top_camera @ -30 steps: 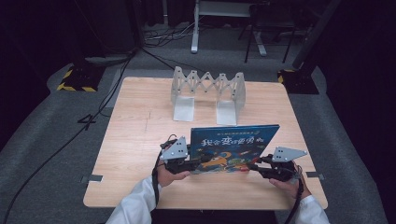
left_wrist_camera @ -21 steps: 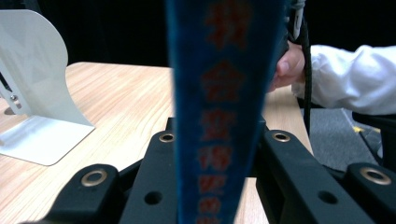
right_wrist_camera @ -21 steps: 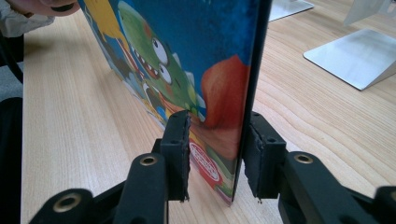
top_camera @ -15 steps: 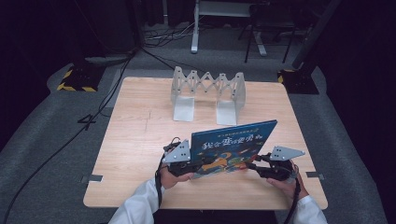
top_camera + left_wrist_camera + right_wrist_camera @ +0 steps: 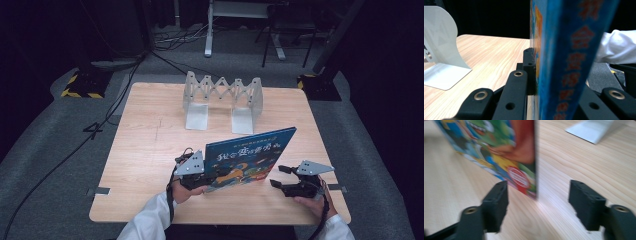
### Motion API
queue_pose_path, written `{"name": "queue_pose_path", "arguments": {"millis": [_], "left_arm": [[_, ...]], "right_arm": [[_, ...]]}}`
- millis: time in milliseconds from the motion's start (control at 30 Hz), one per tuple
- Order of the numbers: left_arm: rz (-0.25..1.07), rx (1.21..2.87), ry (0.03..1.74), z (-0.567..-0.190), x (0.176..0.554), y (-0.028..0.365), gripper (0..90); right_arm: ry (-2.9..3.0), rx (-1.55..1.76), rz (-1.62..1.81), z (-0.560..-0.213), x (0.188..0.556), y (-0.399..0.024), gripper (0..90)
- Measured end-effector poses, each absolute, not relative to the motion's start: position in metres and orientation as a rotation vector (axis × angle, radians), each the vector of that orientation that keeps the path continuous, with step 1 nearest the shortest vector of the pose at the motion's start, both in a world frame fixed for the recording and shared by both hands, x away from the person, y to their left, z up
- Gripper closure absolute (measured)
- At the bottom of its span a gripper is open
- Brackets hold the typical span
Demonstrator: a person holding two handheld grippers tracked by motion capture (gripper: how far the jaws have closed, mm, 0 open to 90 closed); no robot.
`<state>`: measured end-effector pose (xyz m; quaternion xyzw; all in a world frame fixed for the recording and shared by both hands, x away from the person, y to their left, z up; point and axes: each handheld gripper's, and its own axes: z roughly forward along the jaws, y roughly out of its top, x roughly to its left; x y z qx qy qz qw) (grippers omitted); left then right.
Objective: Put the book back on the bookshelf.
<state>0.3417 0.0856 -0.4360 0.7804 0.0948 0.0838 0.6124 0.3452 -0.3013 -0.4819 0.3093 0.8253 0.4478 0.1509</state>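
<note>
While the left tongs point(image 5: 202, 179) clamp its left end, the blue illustrated picture book point(image 5: 249, 159) stands on edge, long axis running across the worktop point(image 5: 145, 145); the right tongs point(image 5: 280, 176), just opened wide, hold nothing.

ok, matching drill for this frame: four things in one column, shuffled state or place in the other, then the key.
Things:
1. left gripper
2. right gripper
3. book
4. expanding book rack

States:
A. jaws open, just been opening, nothing pinched
B. stands at the table's far side
C. shut on the book's left edge
D. raised on edge, cover toward the person

Pairs: 1-C, 2-A, 3-D, 4-B
</note>
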Motion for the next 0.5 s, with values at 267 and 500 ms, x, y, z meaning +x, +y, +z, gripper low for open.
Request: {"name": "queue_pose_path", "arguments": {"millis": [267,500], "left_arm": [[0.198,1.792,0.259,-0.436,0.344,0.088,82.8],[0.279,1.794,0.287,-0.43,0.343,0.089,82.9]], "right_arm": [[2.316,0.977,1.137,-0.488,0.338,-0.321,20.5],[2.343,0.995,1.076,-0.498,0.339,-0.324,21.1]]}}
